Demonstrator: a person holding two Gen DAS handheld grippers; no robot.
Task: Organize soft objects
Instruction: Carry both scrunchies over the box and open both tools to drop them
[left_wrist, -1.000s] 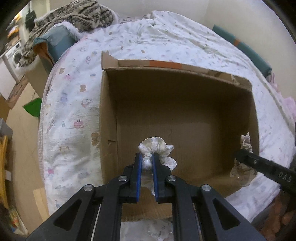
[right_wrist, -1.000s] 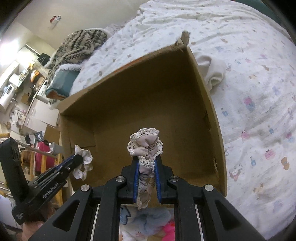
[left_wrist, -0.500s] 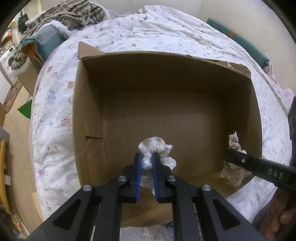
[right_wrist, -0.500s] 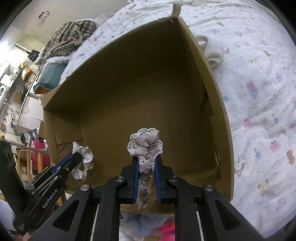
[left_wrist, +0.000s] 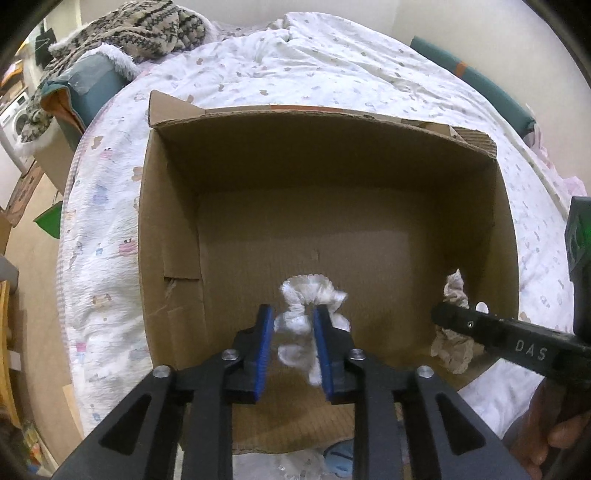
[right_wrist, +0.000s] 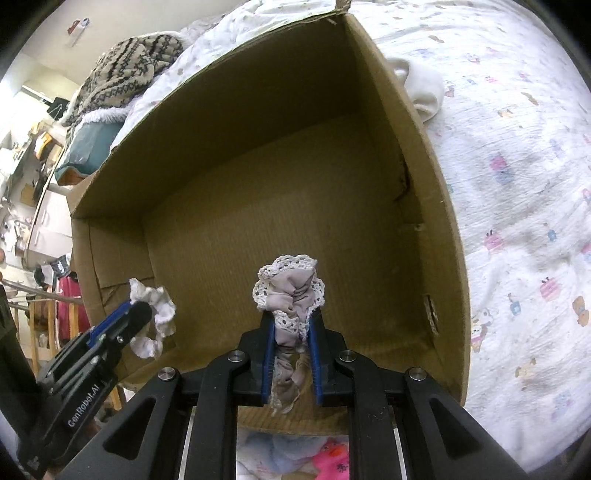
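The left claw (left_wrist: 291, 325) is gripping a white ruffled fabric scrunchie (left_wrist: 310, 317) loosely between its blue-padded fingers (left_wrist: 264, 350), the cloth touching the right pad while a gap is showing at the left one. The right claw (right_wrist: 291, 332) is clenching a grey scrunchie edged with white lace (right_wrist: 290, 291). Both are hovering over the near part of one open brown cardboard box (left_wrist: 170, 236), which is sitting on a bed covered with a white quilt printed with small pastel animals (left_wrist: 99, 229).

The left wrist view is showing the box's whole floor, bare of objects, the right claw (left_wrist: 448, 317) entering from the right with its scrunchie (left_wrist: 452, 343) hanging by the right wall, and a teal cushion (left_wrist: 476, 85) along the far wall. The right wrist view alone is showing a cream cloth bundle (right_wrist: 424, 92) lying on the quilt just beyond the box's right wall, pink and pale blue fabric (right_wrist: 314, 454) below the near edge, and the left claw (right_wrist: 138, 314) with its white scrunchie (right_wrist: 157, 317) at the left wall.

Two scrunchies, two claws and one box are showing. A brown-and-cream patterned knit (right_wrist: 125, 70) is lying at the bed's far corner.
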